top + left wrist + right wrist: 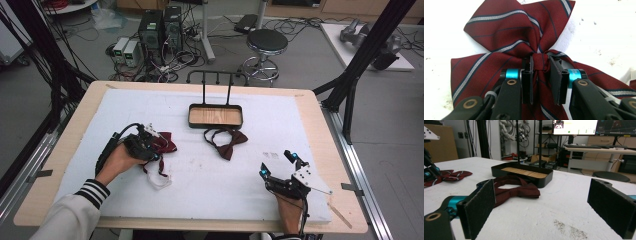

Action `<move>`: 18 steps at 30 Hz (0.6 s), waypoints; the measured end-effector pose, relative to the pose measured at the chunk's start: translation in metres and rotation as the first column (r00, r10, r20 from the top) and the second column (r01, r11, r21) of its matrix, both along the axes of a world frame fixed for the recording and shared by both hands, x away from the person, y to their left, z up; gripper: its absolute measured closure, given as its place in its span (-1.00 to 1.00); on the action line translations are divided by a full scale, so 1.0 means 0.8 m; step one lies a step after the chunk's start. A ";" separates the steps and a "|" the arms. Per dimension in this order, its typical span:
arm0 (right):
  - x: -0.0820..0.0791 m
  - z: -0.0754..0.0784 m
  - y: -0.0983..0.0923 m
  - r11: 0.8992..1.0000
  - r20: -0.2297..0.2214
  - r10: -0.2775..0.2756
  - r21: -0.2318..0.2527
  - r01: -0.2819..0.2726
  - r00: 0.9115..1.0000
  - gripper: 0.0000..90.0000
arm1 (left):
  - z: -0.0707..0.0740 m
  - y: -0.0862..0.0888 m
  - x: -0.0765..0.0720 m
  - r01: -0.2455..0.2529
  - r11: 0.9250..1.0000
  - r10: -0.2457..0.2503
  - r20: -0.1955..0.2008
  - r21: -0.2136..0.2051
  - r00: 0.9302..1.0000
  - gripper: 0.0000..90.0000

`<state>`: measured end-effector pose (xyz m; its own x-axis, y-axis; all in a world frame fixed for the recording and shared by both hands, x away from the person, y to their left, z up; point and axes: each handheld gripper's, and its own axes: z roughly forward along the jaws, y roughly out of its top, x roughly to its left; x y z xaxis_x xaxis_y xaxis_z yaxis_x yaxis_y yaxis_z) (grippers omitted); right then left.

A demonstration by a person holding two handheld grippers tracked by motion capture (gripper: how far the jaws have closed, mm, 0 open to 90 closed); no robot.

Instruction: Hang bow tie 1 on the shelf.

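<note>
We are at the grasp: left tongs (541, 72) pinched shut on the centre knot of the striped bow tie (506, 50), lying on the bench (210, 175) at its left. Right tongs (544, 210) rest wide apart, holding nothing. Next move, we judge: lift cleanly, white strap trailing, likely toward the tray (215, 116). Count: two bow ties, the plain bow tie (226, 142) just before the tray; one tray.

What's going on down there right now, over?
Left claw shut on striped bow tie, at its knot. Right claw open, holding nothing. Plain bow tie lies beside tray. Nothing in the way.
</note>
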<state>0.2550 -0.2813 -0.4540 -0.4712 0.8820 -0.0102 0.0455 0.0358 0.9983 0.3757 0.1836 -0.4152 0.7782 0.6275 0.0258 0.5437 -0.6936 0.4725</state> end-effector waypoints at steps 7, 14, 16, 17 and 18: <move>0.000 0.000 0.000 1.000 0.000 0.000 0.001 0.000 1.000 -0.84 | 0.002 0.003 -0.002 -0.015 1.000 0.016 0.034 -0.016 0.999 0.64; 0.000 0.000 0.000 1.000 -0.002 -0.001 0.001 0.001 1.000 -0.84 | 0.010 0.007 -0.004 -0.022 0.998 0.026 0.078 -0.059 0.997 0.64; 0.000 0.000 0.000 1.000 -0.001 -0.001 0.000 0.001 1.000 -0.84 | 0.012 0.008 -0.004 -0.020 0.997 0.026 0.092 -0.068 0.995 0.64; 0.000 0.000 0.000 1.000 -0.001 -0.001 0.000 0.001 1.000 -0.84 | 0.014 0.008 -0.005 -0.020 0.997 0.027 0.097 -0.075 0.995 0.64; 0.000 0.000 0.000 1.000 -0.001 -0.001 0.001 0.001 1.000 -0.84 | 0.015 0.009 -0.005 -0.023 0.996 0.032 0.101 -0.084 0.994 0.64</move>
